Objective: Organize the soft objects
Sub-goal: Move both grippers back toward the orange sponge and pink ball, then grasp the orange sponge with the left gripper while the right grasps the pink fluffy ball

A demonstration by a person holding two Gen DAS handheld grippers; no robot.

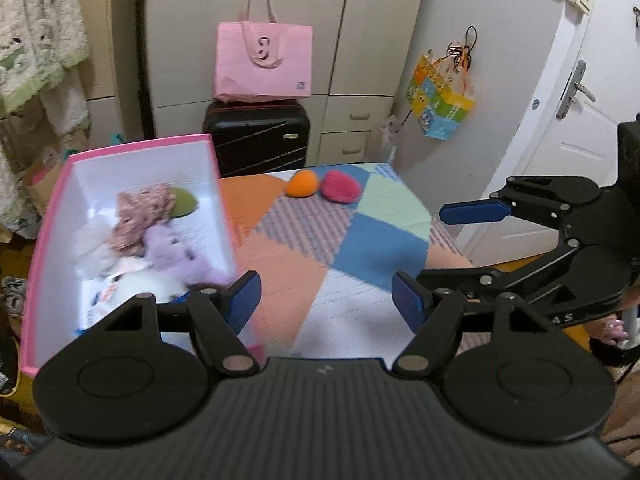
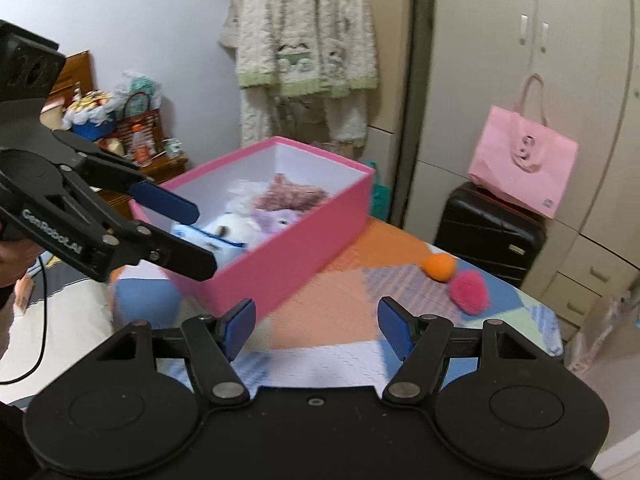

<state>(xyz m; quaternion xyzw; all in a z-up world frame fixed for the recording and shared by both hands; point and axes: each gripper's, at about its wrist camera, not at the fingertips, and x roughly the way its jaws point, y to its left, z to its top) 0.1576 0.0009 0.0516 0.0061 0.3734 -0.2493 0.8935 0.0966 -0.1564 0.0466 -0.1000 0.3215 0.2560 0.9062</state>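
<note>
One pink box (image 2: 280,276), several plush inside; two pompoms (image 1: 303,184) on mat; both tongs (image 1: 326,304) apart, empty.

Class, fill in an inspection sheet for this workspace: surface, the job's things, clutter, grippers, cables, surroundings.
Surface: patchwork cover in orange, blue, green and white.
Job's things: pink box on the cover, holding a purple plush, a white plush, a pink-brown fluffy item and a green ball. An orange ball and a pink pom-pom lie outside it, side by side.
Clutter: nothing seen on the cover besides these.
Grippers: left gripper open, empty; right gripper open, empty.
Cables: black cable hanging below the left gripper.
Surroundings: black suitcase with a pink bag on top, wardrobe, white door, hanging fleecy garment.
</note>
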